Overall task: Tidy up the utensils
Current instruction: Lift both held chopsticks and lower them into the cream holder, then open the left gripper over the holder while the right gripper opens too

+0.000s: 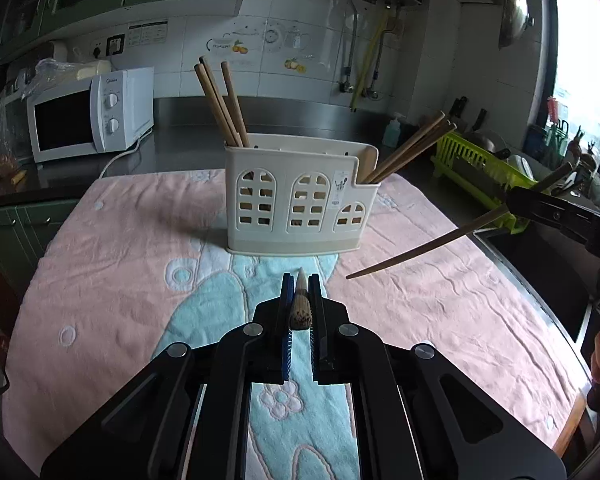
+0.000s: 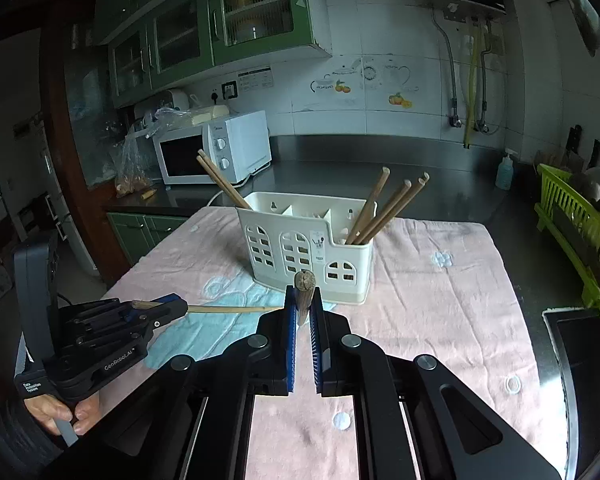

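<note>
A cream utensil holder stands on the pink towel, with several wooden chopsticks in its left slot and several more in its right slot. My left gripper is shut on a wooden chopstick seen end-on, held above the towel in front of the holder; from the right wrist view that chopstick points right. My right gripper is shut on another chopstick; in the left wrist view this one slants down to the left, right of the holder.
The pink and blue towel covers the worktop. A white microwave stands at the back left. A green dish rack and a sink are to the right. A soap bottle stands on the counter behind.
</note>
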A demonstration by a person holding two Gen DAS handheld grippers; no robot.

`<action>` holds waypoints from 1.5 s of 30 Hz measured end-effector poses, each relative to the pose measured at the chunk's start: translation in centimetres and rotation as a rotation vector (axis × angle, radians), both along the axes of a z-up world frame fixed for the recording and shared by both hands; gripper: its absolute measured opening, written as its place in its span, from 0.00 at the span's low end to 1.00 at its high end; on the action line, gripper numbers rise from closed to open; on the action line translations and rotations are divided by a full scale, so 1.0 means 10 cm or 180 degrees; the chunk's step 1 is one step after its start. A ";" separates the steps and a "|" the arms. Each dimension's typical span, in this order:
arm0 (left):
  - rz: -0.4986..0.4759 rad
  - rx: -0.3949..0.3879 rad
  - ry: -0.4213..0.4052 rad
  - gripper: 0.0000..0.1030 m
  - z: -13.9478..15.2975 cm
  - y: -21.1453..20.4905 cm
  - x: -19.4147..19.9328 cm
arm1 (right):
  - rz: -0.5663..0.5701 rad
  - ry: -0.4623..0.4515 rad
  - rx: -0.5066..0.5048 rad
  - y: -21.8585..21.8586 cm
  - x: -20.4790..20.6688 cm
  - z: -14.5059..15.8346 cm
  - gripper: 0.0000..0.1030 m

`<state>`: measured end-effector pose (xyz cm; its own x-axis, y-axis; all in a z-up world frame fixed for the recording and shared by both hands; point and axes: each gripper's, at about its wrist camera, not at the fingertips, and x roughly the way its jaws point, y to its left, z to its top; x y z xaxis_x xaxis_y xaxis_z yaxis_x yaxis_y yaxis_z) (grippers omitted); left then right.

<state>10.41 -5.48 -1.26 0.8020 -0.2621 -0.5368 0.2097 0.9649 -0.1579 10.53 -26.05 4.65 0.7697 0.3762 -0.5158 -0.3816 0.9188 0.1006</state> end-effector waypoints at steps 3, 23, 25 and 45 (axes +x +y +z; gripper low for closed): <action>-0.0030 -0.0007 -0.0046 0.05 0.11 0.03 0.05 | 0.0061 -0.0015 0.0005 -0.01 0.06 0.14 0.06; -0.0035 0.0030 -0.0632 0.05 1.37 0.14 0.44 | 0.0155 -0.0179 -0.0231 -0.08 0.60 1.13 0.06; 0.0038 0.0054 -0.0773 0.05 1.54 0.12 0.48 | 0.0117 -0.0149 -0.0292 -0.06 0.69 1.13 0.06; 0.0326 0.0064 -0.0441 0.05 1.49 0.07 1.41 | 0.0080 0.0309 -0.0339 -0.08 1.38 0.78 0.06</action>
<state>24.48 -4.74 13.66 0.8906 -0.1656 -0.4235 0.1285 0.9850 -0.1149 24.31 -26.86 12.41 0.7053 0.3340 -0.6253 -0.3979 0.9165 0.0407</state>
